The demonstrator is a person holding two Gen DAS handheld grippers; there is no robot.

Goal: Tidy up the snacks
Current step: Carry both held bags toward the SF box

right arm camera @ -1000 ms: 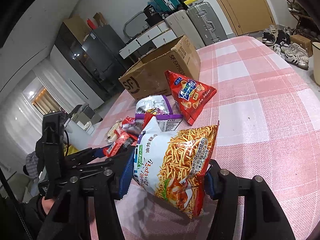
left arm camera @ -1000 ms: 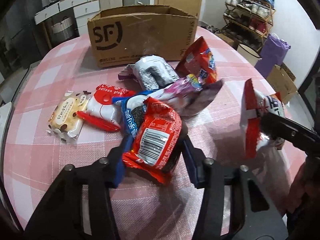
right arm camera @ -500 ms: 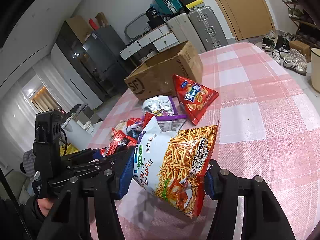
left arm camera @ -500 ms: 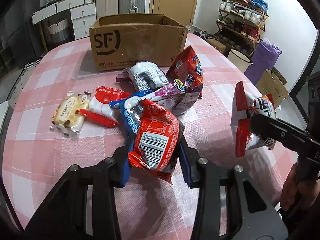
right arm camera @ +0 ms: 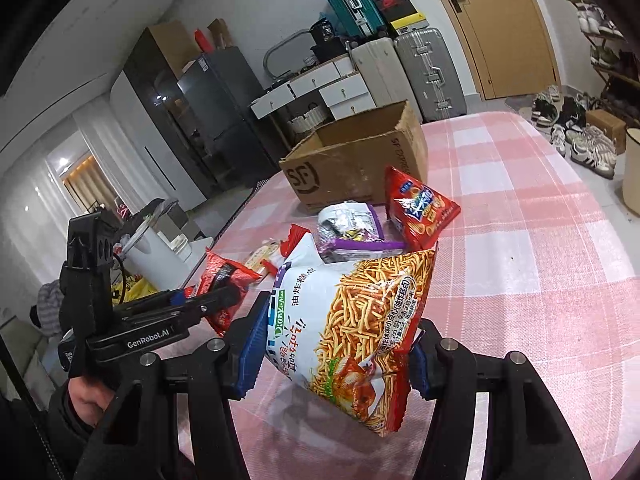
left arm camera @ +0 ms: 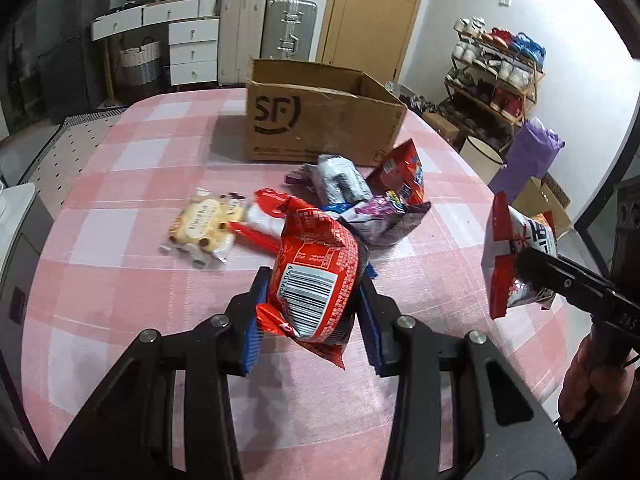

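Note:
My left gripper is shut on a red snack packet with a barcode, held clear above the pink checked table. My right gripper is shut on a white and orange bag of fried noodle sticks, also lifted off the cloth; in the left wrist view that bag hangs at the right. An open SF cardboard box stands at the far side of the table. Between it and me lie a red chip bag, a silver and purple pack and a biscuit pack.
A red and white packet lies beside the biscuits. Suitcases and white drawers stand behind the table, a shoe rack to the right. In the right wrist view a hand holds the left gripper at the table's left edge.
Both grippers have risen with their packets, and the red packet has come off the pile. The box looks nearer and the view takes in more of the room beyond it.

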